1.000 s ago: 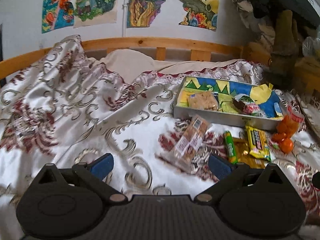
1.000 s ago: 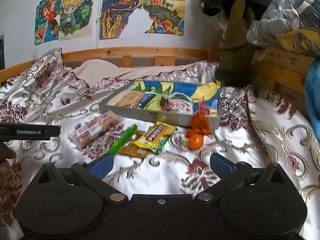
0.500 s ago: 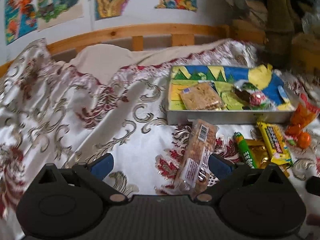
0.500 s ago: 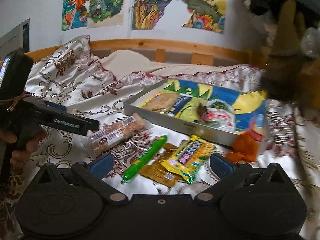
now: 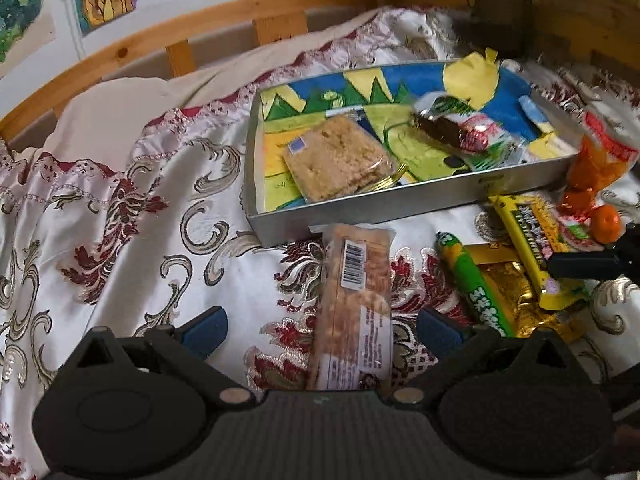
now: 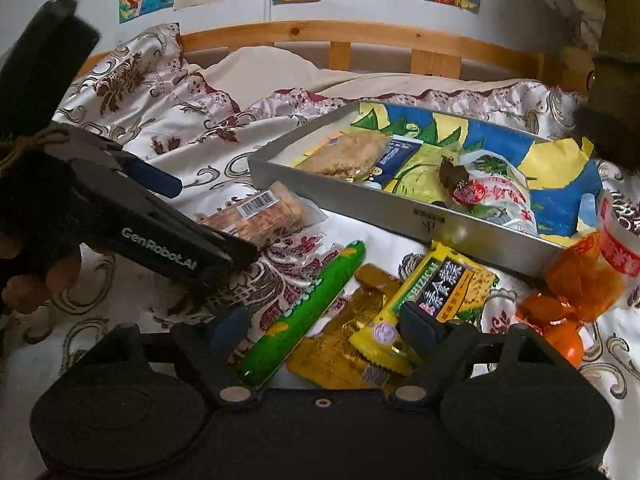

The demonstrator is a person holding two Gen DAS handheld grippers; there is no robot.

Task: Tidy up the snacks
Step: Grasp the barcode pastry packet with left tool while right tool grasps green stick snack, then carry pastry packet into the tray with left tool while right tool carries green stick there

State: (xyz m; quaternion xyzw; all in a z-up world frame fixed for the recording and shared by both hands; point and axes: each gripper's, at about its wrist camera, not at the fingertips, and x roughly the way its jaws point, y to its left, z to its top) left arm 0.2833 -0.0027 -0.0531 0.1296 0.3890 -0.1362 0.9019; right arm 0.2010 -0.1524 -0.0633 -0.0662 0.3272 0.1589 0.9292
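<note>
A clear-wrapped biscuit pack [image 5: 354, 300] lies lengthwise on the bedspread between the blue pads of my open left gripper [image 5: 320, 330], touching neither pad. In the right wrist view the same pack [image 6: 256, 212] lies in front of the tray. My right gripper [image 6: 326, 326] hangs low over a green tube [image 6: 308, 308], a gold packet [image 6: 340, 344] and a yellow packet [image 6: 436, 292]. Its jaws are closing with these between them, and no grip shows. The silver tray [image 5: 400, 204] holds a crumbly bar [image 5: 336, 158] and a green-and-white pack [image 5: 460, 132].
An orange candy bag [image 6: 580, 280] leans at the tray's right corner with loose orange sweets below it. A hand [image 6: 36, 276] holds the left gripper at the left. The wooden bed rail [image 6: 360, 40] and a dark pile of things stand behind.
Both grippers came forward and down onto the snacks. The left one now straddles the biscuit pack. The right one's jaws have narrowed over the green tube and yellow packet.
</note>
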